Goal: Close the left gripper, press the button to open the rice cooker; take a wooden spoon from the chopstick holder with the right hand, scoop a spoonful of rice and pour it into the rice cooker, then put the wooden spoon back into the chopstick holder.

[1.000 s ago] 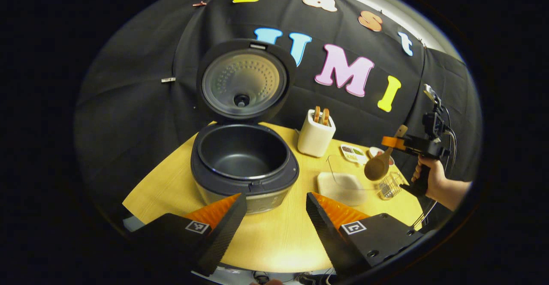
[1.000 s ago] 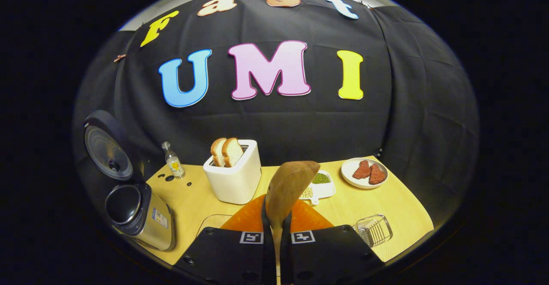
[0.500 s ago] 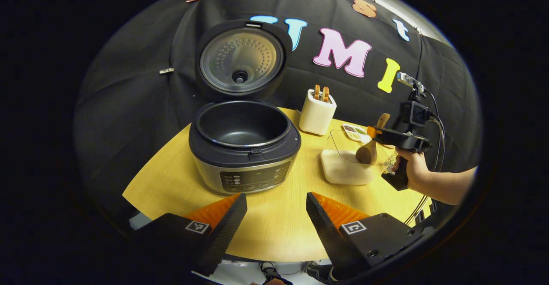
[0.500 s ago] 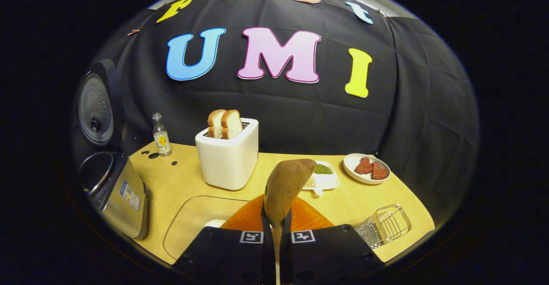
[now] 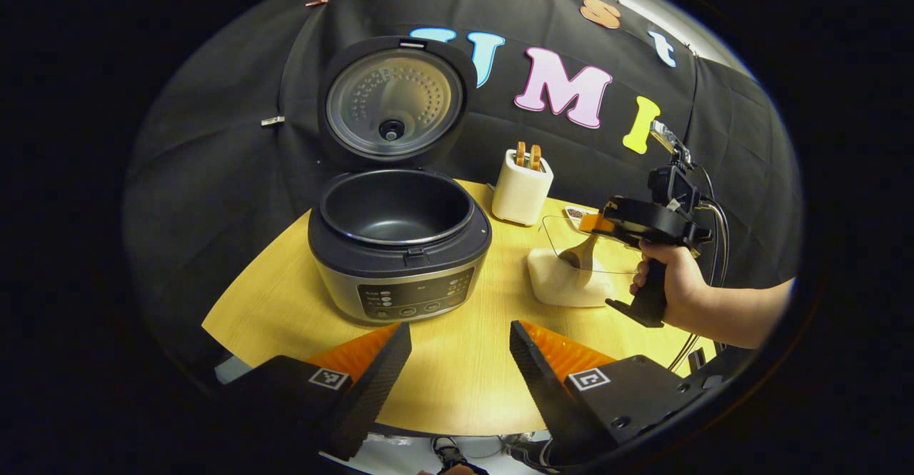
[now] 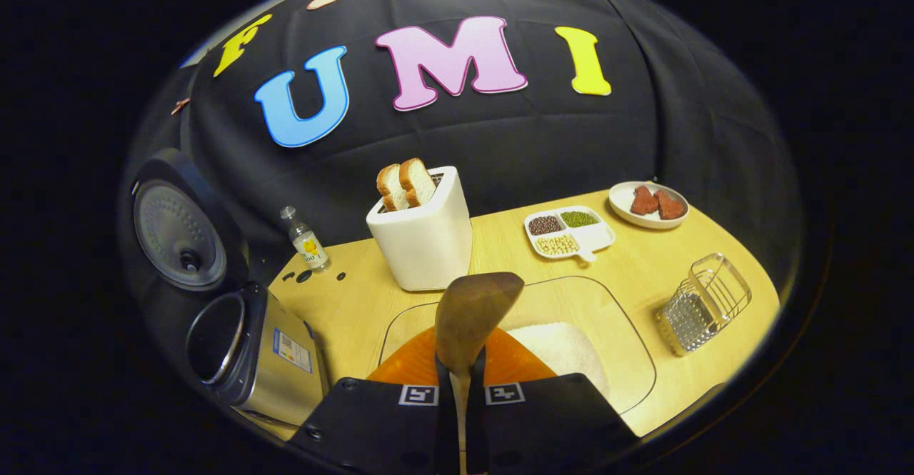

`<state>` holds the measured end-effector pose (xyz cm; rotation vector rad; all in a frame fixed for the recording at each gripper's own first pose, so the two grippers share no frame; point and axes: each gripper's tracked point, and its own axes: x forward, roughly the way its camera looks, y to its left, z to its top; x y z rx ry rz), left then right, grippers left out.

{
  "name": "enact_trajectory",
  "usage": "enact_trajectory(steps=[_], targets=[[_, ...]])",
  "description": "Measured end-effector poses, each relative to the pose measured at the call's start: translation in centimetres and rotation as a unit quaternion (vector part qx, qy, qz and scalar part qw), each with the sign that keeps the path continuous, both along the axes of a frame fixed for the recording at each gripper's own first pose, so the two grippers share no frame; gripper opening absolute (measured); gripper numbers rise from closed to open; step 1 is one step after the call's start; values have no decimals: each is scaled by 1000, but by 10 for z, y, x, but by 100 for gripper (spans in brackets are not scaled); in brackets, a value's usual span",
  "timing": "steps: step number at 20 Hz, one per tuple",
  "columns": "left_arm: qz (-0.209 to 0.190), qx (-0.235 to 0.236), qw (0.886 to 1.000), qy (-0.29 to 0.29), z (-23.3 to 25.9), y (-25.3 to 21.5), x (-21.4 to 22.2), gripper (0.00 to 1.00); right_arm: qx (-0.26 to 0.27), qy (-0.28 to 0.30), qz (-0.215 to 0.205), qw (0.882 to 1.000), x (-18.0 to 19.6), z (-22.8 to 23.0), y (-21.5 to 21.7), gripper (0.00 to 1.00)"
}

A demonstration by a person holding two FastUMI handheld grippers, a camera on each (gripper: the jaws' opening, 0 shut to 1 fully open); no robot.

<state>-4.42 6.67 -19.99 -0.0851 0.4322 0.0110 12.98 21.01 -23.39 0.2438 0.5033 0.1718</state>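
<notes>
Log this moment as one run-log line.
cooker lid: open | right gripper: shut on wooden spoon over rice container | left gripper: open, idle

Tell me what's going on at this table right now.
A person is working with two handheld tongs. The rice cooker stands on the table with its lid up and its pot empty. The right tongs are shut on a wooden spoon, whose bowl dips into a clear container of rice beside the cooker. No rice has gone into the cooker yet. The left tongs hang open over the table's near edge, holding nothing. The wire holder stands empty.
</notes>
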Motion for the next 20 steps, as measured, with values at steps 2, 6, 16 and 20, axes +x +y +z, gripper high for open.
enact_trajectory(steps=[2, 6, 16, 20], targets=[[3, -12, 1000, -3, 2, -1, -3, 96, 42, 23, -16, 999, -2, -1, 1, 9], [7, -19, 1000, -2, 2, 2, -5, 96, 102, 69, -43, 991, -5, -2, -6, 9], [9, -9, 1000, -20, 20, 5, -6, 96, 199, 90, -78, 973, -11, 22, -27, 9], [15, -5, 1000, -25, 26, 11, -7, 96, 244, 99, -127, 956, -10, 23, -54, 8]])
